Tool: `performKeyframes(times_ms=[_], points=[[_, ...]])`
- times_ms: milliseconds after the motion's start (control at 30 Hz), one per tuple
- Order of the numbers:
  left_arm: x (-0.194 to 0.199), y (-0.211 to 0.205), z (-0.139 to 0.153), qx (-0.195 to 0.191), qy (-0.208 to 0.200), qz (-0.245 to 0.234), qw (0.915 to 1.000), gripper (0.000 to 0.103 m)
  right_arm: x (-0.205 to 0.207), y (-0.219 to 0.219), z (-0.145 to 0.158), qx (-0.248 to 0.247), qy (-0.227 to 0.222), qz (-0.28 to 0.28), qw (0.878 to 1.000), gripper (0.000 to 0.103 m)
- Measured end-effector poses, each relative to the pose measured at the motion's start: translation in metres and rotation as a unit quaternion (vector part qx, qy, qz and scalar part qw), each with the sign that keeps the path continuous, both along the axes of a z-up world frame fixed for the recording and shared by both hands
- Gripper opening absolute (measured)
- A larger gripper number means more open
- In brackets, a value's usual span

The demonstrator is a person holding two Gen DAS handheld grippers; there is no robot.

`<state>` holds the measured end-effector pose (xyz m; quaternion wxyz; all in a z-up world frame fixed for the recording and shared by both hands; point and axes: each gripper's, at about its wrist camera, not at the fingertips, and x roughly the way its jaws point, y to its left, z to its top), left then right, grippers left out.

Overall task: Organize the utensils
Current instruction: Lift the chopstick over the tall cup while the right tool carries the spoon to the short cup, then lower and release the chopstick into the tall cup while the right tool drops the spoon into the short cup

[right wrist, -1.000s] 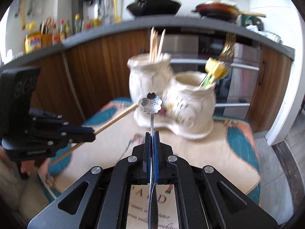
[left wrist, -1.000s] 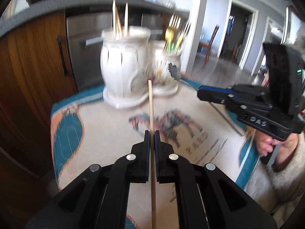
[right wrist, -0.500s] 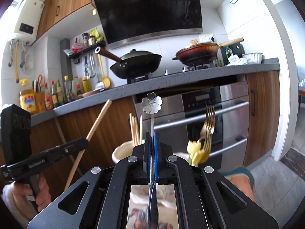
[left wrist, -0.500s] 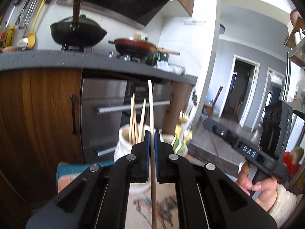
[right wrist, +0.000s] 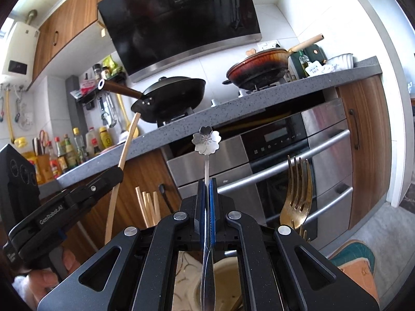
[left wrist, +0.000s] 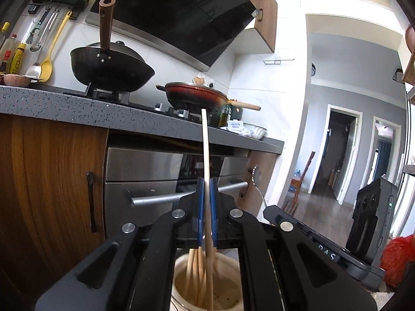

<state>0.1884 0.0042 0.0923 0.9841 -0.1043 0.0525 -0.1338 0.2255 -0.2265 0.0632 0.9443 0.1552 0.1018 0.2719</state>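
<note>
My left gripper (left wrist: 206, 181) is shut on a wooden chopstick (left wrist: 205, 145) held upright, its lower end inside a white ceramic holder (left wrist: 181, 274) that has several other chopsticks in it. My right gripper (right wrist: 207, 181) is shut on a silver spoon with a flower-shaped handle end (right wrist: 206, 140), held upright over a second cream holder (right wrist: 223, 272). Gold forks (right wrist: 297, 197) stand just to the right of it. The left gripper with its chopstick (right wrist: 124, 160) shows at the left of the right wrist view; the right gripper body (left wrist: 324, 243) shows in the left wrist view.
A kitchen counter (left wrist: 77, 108) with a black wok (left wrist: 111, 70) and a red pan (left wrist: 194, 96) runs behind, over a steel oven (left wrist: 145, 176) and wooden cabinets (left wrist: 46, 181). A patterned cloth (right wrist: 355, 261) lies under the holders.
Both grippers have tilted up from pointing at the table to upright and moved over the holders. The chopstick's lower end now sits in the holder; the spoon hangs over the other one.
</note>
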Motion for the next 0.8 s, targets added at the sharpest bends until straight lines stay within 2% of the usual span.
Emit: performKeyframes(times_ms=[200, 433, 567, 800], points=[[0.012, -0.007, -0.009, 0.006, -0.008, 0.009, 0.9999, 0.004, 0.005, 0.003, -0.006, -0.006, -0.007, -0.013, 1.0, 0.004], [-0.004, -0.006, -0.023, 0.026, -0.006, 0.007, 0.9996, 0.004, 0.005, 0.01, -0.006, -0.023, -0.023, -0.032, 0.999, 0.004], [-0.019, -0.004, -0.027, 0.034, -0.008, -0.002, 0.9994, 0.004, 0.005, 0.02, -0.009, -0.051, -0.04, -0.053, 0.996, 0.004], [-0.029, -0.001, -0.031, 0.039, 0.015, -0.022, 0.9989, 0.004, -0.006, 0.03, -0.02, -0.105, -0.069, -0.071, 0.99, 0.004]])
